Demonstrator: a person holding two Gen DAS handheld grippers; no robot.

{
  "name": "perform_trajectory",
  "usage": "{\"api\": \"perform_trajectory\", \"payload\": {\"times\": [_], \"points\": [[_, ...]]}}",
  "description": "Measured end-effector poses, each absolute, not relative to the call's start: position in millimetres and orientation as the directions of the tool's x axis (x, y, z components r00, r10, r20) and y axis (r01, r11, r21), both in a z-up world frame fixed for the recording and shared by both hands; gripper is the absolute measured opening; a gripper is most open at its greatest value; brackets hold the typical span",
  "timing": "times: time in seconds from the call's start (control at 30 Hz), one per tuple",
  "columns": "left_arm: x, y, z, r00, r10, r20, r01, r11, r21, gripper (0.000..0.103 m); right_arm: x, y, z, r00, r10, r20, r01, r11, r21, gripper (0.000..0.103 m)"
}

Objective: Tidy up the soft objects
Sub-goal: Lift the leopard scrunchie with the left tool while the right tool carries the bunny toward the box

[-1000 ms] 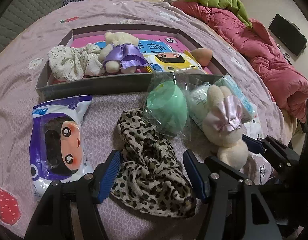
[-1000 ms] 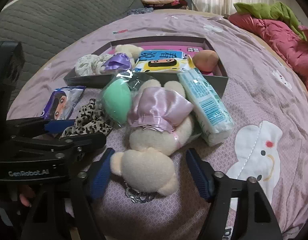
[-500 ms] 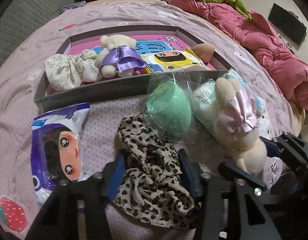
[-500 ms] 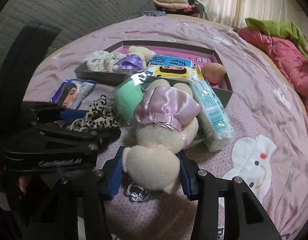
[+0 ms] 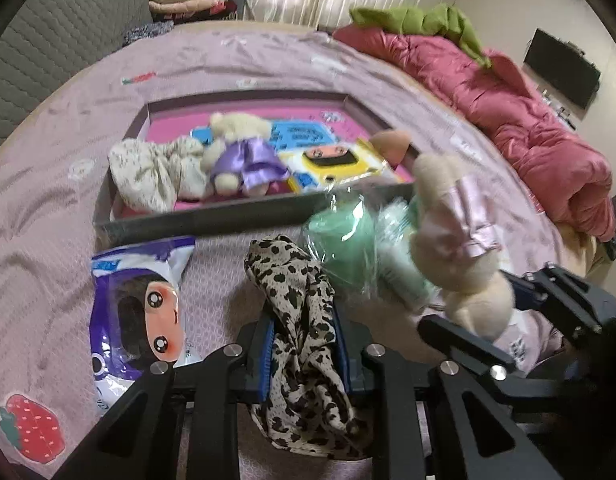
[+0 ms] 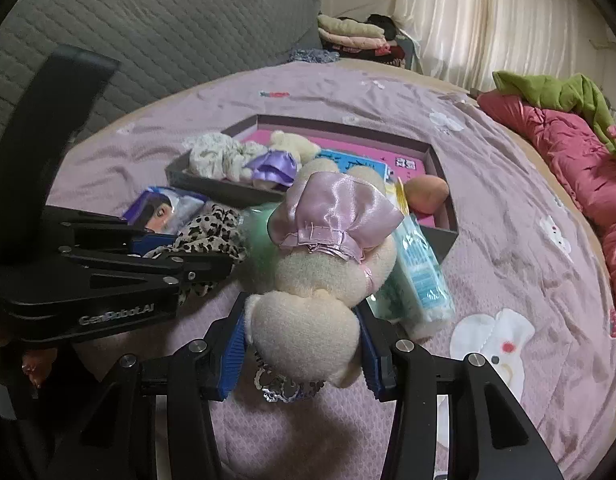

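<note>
Two tools, each pinching something soft above the bed [image 6: 508,248].
My left tool [image 5: 304,354] is closing on the leopard-print cloth [image 5: 304,320]; my right tool [image 6: 302,354] clamps the plush bear [image 6: 308,304]; beyond lies the tray [image 5: 228,220].

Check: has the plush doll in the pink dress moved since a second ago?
Yes. The plush doll, clamped in the right gripper, has lifted toward the grey tray.

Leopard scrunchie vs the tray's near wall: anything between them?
Bare bedsheet separates leopard scrunchie from the tray's near wall, per left wrist view.
</note>
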State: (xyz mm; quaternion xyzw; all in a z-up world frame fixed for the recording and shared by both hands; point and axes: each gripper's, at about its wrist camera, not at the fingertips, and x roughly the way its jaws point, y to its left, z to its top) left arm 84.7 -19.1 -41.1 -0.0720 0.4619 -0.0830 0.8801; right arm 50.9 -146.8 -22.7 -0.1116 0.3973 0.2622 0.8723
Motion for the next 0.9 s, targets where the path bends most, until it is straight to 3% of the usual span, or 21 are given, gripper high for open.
{"api": "perform_trajectory", "payload": {"times": [0.9], "points": [[76.1, 17.9, -3.2, 0.682, -0.210, -0.701, 0.017, 0.962, -0.272, 0.025, 63.5, -140.3, -3.4, 0.576, 0.420, -0.702, -0.547, 0.836, 0.052, 0.050]]}}
